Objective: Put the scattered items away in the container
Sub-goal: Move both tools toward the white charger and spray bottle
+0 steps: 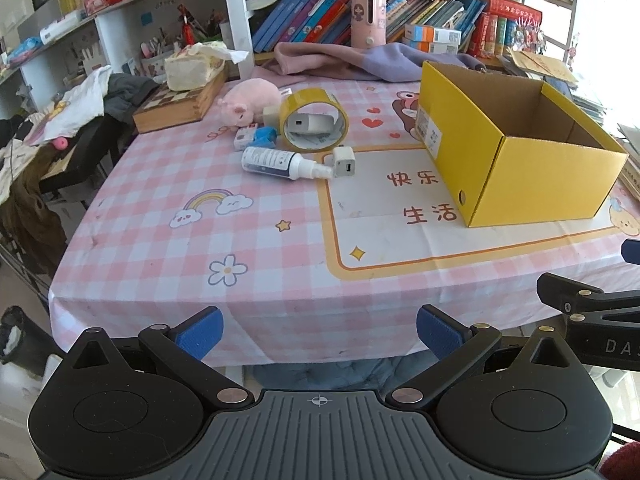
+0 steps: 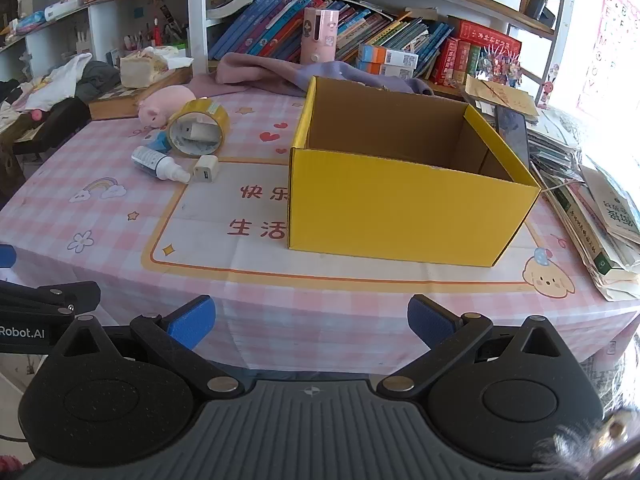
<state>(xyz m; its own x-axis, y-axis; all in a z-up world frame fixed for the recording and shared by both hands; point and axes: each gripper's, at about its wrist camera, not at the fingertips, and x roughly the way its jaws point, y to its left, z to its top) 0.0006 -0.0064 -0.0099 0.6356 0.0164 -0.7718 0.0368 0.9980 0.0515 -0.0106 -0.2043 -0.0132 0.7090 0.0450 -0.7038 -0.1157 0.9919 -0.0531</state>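
So the yellow cardboard box sits open-topped and upright on the counter, brown inside, nothing visible in it. The loose stuff is bunched up well off to its left: a roll of yellow tape standing on edge with a white charger showing through its hole, a pink plush pig behind it, a white spray bottle lying on its side, a small white plug cube right at the nozzle, and a little blue-and-white thing I can't quite identify.
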